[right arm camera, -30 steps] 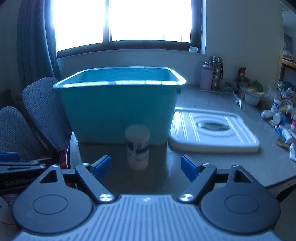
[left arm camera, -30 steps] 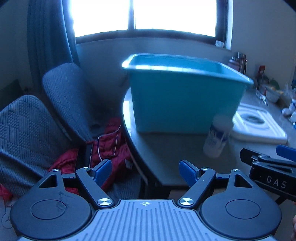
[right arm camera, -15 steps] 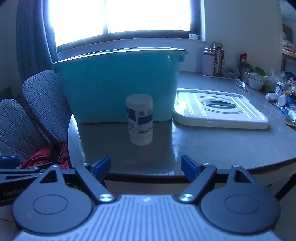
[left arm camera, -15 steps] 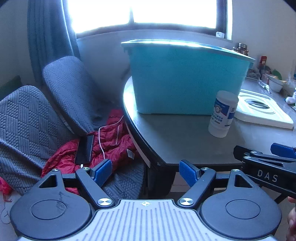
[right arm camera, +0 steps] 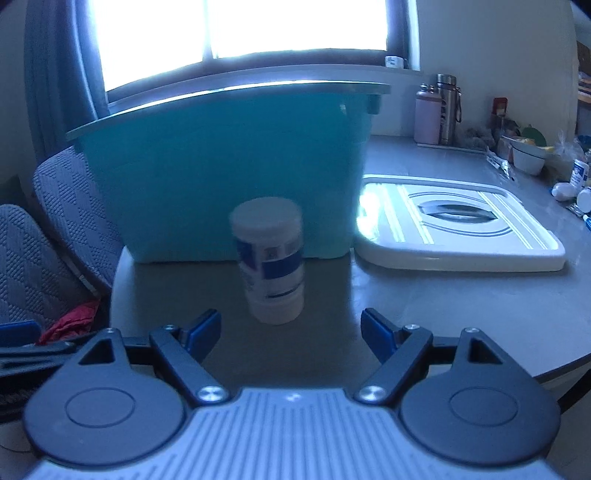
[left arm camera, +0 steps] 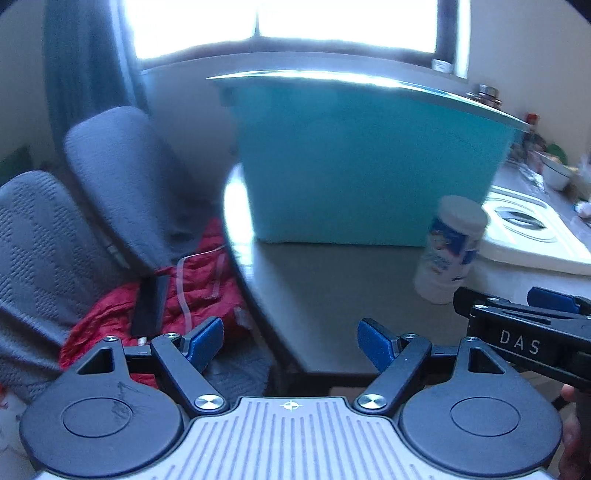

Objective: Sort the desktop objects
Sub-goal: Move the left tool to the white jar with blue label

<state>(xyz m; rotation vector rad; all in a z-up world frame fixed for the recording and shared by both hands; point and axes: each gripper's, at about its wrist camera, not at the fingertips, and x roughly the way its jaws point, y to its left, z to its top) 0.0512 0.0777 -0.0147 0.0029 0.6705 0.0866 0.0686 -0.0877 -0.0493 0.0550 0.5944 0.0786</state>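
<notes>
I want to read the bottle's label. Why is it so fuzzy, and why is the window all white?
Right wrist view: the bottle is smeared by motion blur, its label unreadable; the window is blown out white by daylight, leaving the bin dim. Left wrist view: the same bottle is blurred too, and edges curve from the fisheye lens.
</notes>
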